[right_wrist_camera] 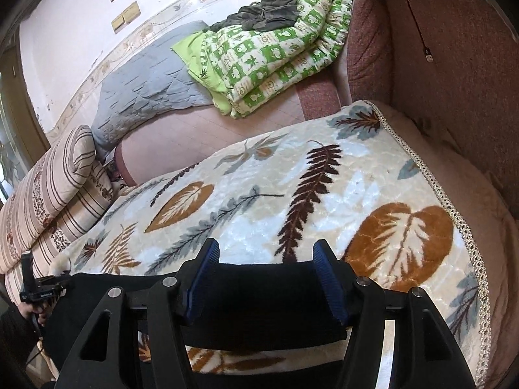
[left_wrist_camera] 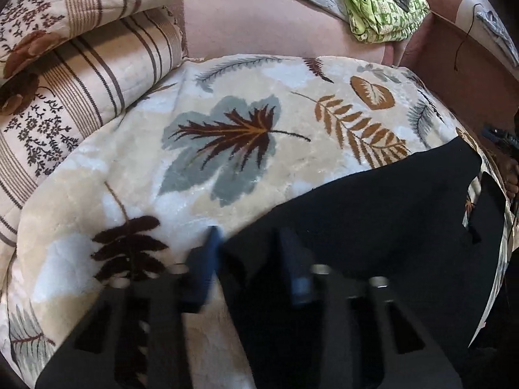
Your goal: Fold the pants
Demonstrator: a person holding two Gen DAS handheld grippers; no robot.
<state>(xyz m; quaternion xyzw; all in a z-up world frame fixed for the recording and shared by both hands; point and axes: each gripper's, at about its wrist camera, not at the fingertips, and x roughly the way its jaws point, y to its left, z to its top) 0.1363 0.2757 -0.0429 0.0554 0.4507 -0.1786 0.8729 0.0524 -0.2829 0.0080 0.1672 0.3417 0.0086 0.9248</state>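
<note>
The black pants (left_wrist_camera: 373,214) lie spread on a cream blanket with leaf prints (left_wrist_camera: 227,162). In the left wrist view my left gripper (left_wrist_camera: 249,240) is open, its blue-padded fingers blurred, straddling the pants' left edge just above the fabric. In the right wrist view the pants (right_wrist_camera: 259,304) form a black band across the blanket (right_wrist_camera: 292,194). My right gripper (right_wrist_camera: 264,249) is open, its fingers spread over the band's far edge, holding nothing. The left gripper also shows at the far left of the right wrist view (right_wrist_camera: 39,291).
A striped quilt (left_wrist_camera: 81,81) is folded at the left of the bed. A green patterned quilt (right_wrist_camera: 269,52) with dark clothes on it and a grey quilt (right_wrist_camera: 146,84) lie at the back. A brown upholstered bed end (right_wrist_camera: 454,81) with a hanging cable stands at the right.
</note>
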